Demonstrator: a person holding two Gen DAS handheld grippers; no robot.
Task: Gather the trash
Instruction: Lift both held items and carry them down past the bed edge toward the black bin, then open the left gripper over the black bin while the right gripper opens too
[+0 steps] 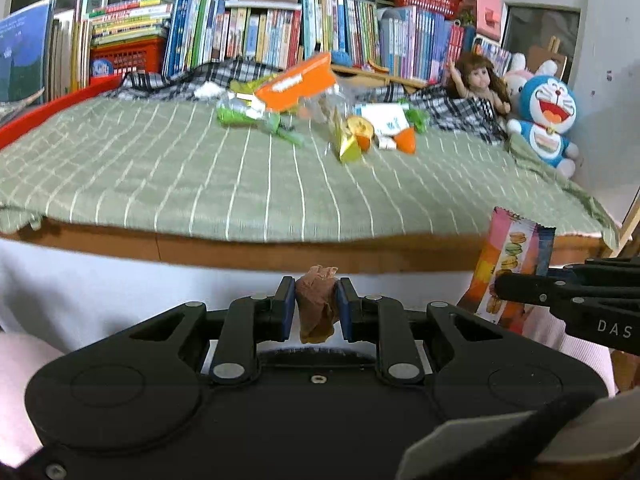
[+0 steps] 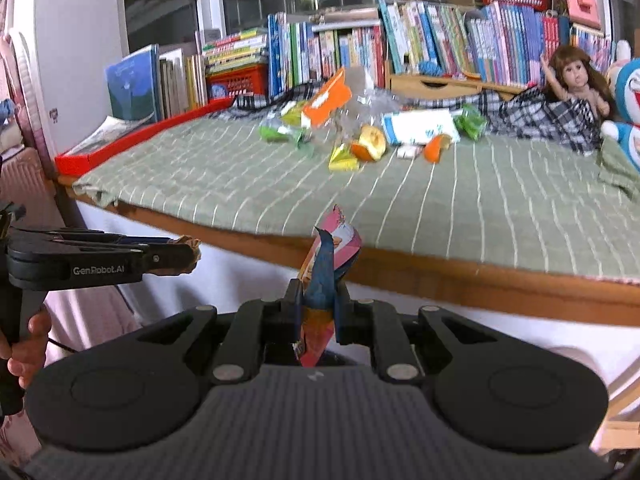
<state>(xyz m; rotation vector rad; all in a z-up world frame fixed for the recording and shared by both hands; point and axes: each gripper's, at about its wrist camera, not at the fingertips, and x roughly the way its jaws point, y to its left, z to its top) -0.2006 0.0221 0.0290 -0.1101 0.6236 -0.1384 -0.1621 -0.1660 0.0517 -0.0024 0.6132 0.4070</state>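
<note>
My left gripper (image 1: 316, 304) is shut on a crumpled brown wrapper (image 1: 316, 310), held off the near edge of the bed. My right gripper (image 2: 318, 300) is shut on a pink macaron snack packet (image 2: 326, 264); the same packet (image 1: 506, 264) shows at the right of the left wrist view. More trash lies in a pile at the far middle of the bed: an orange packet (image 1: 298, 82), green wrappers (image 1: 240, 114), orange peel (image 1: 362, 130), a yellow-green wrapper (image 1: 348, 150) and a white packet (image 1: 384, 118). The left gripper (image 2: 188, 258) appears at the left of the right wrist view.
The bed has a green striped cover (image 1: 200, 176) and a wooden front edge (image 1: 280, 256). Behind it stand rows of books (image 1: 260, 32) and a red crate (image 1: 128, 54). A doll (image 1: 478, 84), a blue plush toy (image 1: 546, 120) and a checked cloth (image 1: 456, 110) lie at the far right.
</note>
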